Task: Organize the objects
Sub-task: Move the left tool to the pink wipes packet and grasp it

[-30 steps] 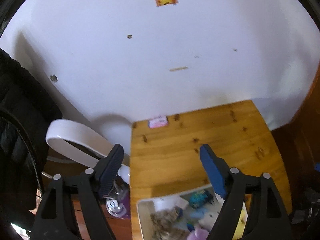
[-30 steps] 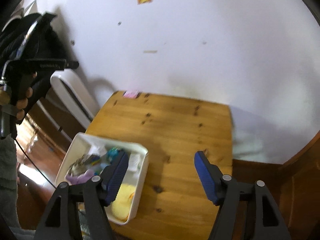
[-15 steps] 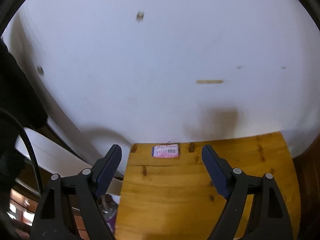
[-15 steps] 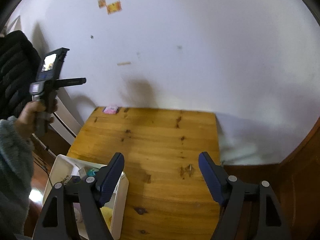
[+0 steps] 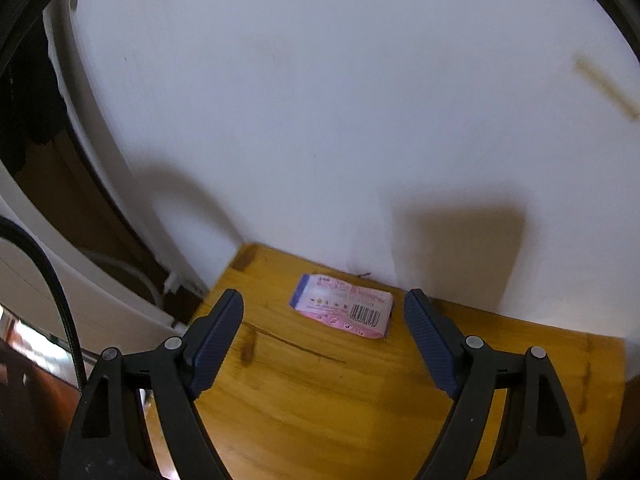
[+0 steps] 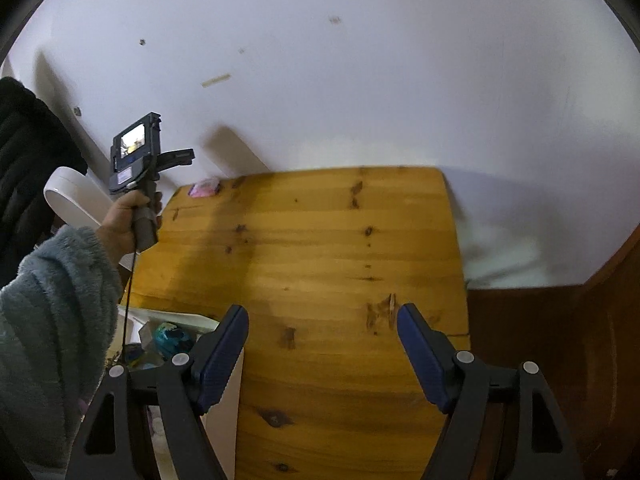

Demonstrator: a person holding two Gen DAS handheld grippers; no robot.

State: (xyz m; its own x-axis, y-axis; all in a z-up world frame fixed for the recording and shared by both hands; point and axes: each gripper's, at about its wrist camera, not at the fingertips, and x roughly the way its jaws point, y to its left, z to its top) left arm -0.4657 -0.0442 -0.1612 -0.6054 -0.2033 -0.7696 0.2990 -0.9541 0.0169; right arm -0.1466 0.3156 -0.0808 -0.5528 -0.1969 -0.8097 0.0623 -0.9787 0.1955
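A pink packet (image 5: 342, 310) with a barcode lies flat at the far left corner of the wooden table (image 5: 320, 400), close to the white wall. My left gripper (image 5: 323, 298) hovers open just short of it, and the packet shows between the two blue pads with nothing touching it. In the right wrist view the same packet (image 6: 205, 189) is small and far off. A hand (image 6: 124, 220) in a fuzzy grey sleeve holds the left gripper (image 6: 188, 157) above it. My right gripper (image 6: 322, 311) is open and empty over the middle of the table (image 6: 320, 240).
A white bin (image 6: 172, 315) with several small items stands at the table's near left, partly behind my right gripper's left finger. A white curved chair back (image 6: 68, 196) and a dark coat (image 6: 24, 152) are left of the table. The wall runs along the far edge.
The left gripper has dropped and swung toward the far left corner; the packet now looms large and the bin has left its view. The right gripper sank a little and its jaws widened.
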